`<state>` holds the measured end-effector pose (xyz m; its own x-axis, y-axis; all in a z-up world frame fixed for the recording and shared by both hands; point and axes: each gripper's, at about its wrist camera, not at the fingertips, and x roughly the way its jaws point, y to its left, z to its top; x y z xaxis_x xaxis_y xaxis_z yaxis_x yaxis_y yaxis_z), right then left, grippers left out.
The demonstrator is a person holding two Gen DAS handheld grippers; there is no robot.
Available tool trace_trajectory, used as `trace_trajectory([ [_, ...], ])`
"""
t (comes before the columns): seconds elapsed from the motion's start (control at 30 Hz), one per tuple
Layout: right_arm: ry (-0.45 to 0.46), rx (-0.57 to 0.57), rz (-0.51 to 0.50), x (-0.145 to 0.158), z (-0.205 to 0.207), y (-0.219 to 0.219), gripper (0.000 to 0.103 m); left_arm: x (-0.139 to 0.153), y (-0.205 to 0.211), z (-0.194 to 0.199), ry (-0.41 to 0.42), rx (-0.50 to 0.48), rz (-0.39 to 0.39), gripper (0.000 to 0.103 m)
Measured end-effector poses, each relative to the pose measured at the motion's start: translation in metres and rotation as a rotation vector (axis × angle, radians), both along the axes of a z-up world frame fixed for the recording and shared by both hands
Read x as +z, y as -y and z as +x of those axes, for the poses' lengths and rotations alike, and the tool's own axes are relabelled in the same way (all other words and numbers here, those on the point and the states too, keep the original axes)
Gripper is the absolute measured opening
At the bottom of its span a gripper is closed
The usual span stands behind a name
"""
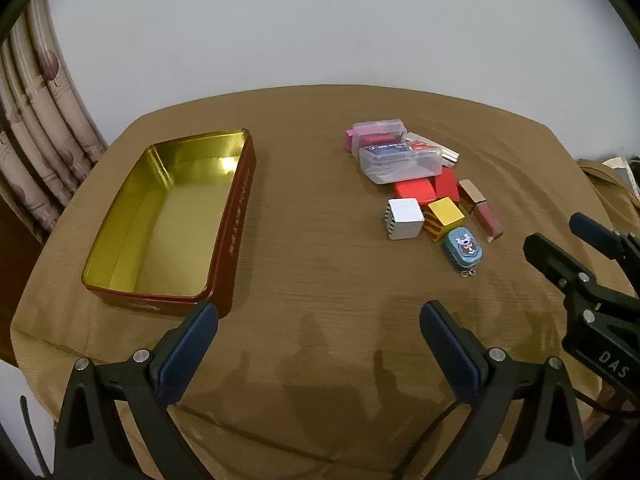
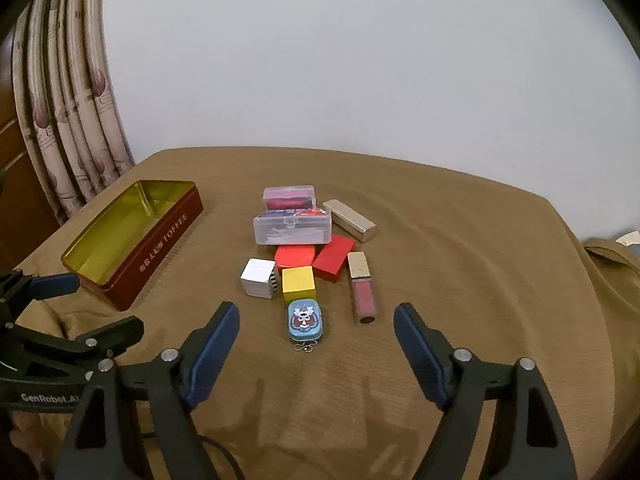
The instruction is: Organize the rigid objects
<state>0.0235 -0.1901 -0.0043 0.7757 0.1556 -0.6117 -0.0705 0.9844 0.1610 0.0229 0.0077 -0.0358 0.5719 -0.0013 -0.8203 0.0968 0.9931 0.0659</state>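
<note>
An open red toffee tin (image 1: 237, 216) with a gold inside lies empty on the left of the brown tablecloth. To its right sits a pile: two clear plastic cases (image 2: 292, 230), red blocks (image 2: 334, 262), a white cube (image 2: 258, 278), a yellow cube (image 2: 298, 284), a gold bar (image 2: 350, 220), a pink lip gloss tube (image 2: 362, 292) and a small blue cartoon tin (image 2: 305, 320) on a chain. My right gripper (image 2: 316, 314) is open, its fingers on either side of the blue tin in the right wrist view, not touching it. My left gripper (image 1: 319, 312) hangs open and empty near the toffee tin's front corner.
A patterned curtain (image 2: 68, 120) hangs at the far left against a plain white wall. The table's edge (image 2: 580, 240) drops away at the right, where a cloth-covered thing (image 2: 612, 252) stands. Bare cloth lies between the toffee tin and the pile.
</note>
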Motion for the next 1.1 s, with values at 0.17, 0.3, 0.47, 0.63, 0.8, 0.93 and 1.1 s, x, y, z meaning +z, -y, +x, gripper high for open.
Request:
trace_trajectory([
  [0.17,-0.025,0.002,-0.021,-0.008,0.008,0.001,0.068,-0.003,-0.004,0.004,-0.005,0.004,0.005,0.101],
  [0.3,-0.056,0.008,-0.043,-0.017,0.021,0.004,0.052,-0.006,-0.006,0.007,-0.012,0.008,0.007,0.101],
  [0.47,-0.097,0.016,-0.076,-0.034,0.044,0.008,0.046,-0.010,-0.007,0.012,-0.018,0.012,0.012,0.101],
  [0.63,-0.119,0.018,-0.101,-0.048,0.068,0.010,0.043,-0.013,-0.007,0.016,-0.023,0.013,0.022,0.101],
  [0.8,-0.150,0.012,-0.102,-0.066,0.091,0.017,0.040,-0.016,-0.005,0.020,-0.023,0.006,0.030,0.101],
  [0.93,-0.153,0.018,-0.114,-0.075,0.105,0.016,0.039,-0.018,-0.002,0.027,-0.030,-0.007,0.030,0.101],
  [1.1,-0.162,0.027,-0.076,-0.084,0.113,0.017,0.024,-0.023,0.006,0.036,-0.050,-0.019,0.013,0.101],
])
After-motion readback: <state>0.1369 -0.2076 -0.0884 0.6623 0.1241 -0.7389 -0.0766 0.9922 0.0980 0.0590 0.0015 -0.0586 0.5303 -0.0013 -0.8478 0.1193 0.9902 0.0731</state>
